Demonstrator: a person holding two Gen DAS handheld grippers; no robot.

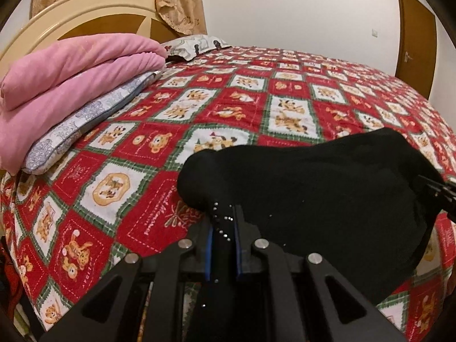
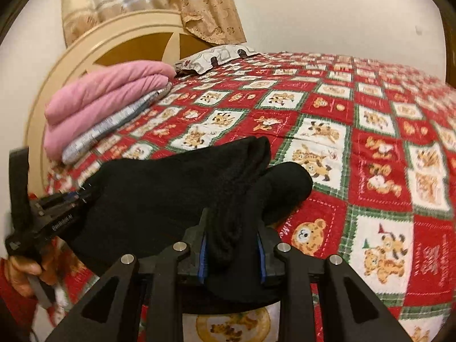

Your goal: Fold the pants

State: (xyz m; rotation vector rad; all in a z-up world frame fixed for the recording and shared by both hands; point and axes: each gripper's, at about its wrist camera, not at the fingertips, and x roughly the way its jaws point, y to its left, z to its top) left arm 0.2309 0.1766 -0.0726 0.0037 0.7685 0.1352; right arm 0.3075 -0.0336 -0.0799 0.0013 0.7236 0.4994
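The black pants (image 1: 327, 185) hang bunched between my two grippers, their lower part resting on the red patchwork quilt (image 1: 256, 99). My left gripper (image 1: 223, 228) is shut on one black edge, which runs between its blue pads (image 1: 209, 250). At the right edge of that view, the tips of the right gripper (image 1: 444, 191) bite into the cloth. In the right wrist view, my right gripper (image 2: 232, 239) is shut on a thick fold of the pants (image 2: 171, 188). The left gripper (image 2: 71, 196), held by a hand (image 2: 22, 268), grips the far left end.
A folded pink blanket (image 1: 71, 77) lies on a grey patterned pillow (image 1: 85, 119) at the left, by the cream headboard (image 1: 71, 14). Another pillow (image 1: 196, 44) sits at the far edge. A brown door (image 1: 416, 42) stands at the right. The quilt (image 2: 370, 142) spreads right.
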